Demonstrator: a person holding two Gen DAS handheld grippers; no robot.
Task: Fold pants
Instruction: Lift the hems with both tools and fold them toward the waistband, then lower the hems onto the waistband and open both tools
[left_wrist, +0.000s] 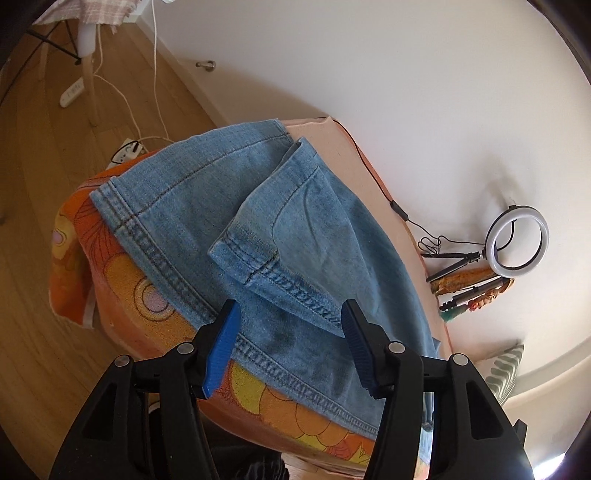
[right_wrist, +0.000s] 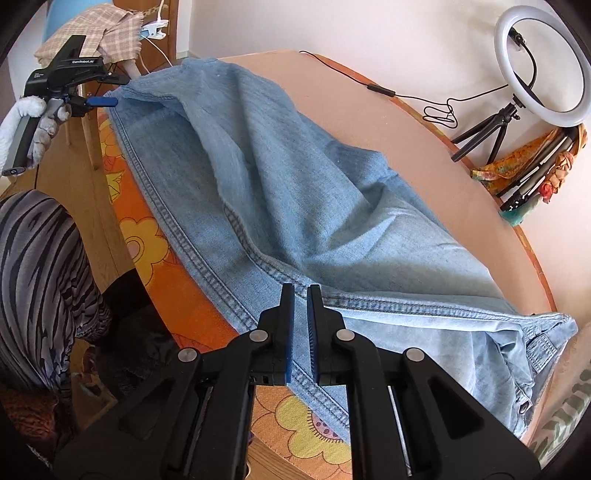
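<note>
Where the left wrist camera looks down, we see our left gripper (left_wrist: 288, 317) spread wide and holding nothing, above the light-blue jeans (left_wrist: 207, 192), whose hems lie on the orange floral cloth (left_wrist: 122, 273) at the table's end. From the right wrist camera, our right gripper (right_wrist: 301, 291) is nearly closed with a thin gap over the jeans' outer seam, though we cannot tell whether it pinches denim; a ring light (right_wrist: 543, 62) stands on the table's far edge.

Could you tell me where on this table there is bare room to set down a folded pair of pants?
The widest free patch is the bare peach tabletop between the jeans and the wall-side rim. It gets crowded toward the ring light, its cable and the tripods. The near edge shows only a narrow strip of orange flowered cloth.
</note>
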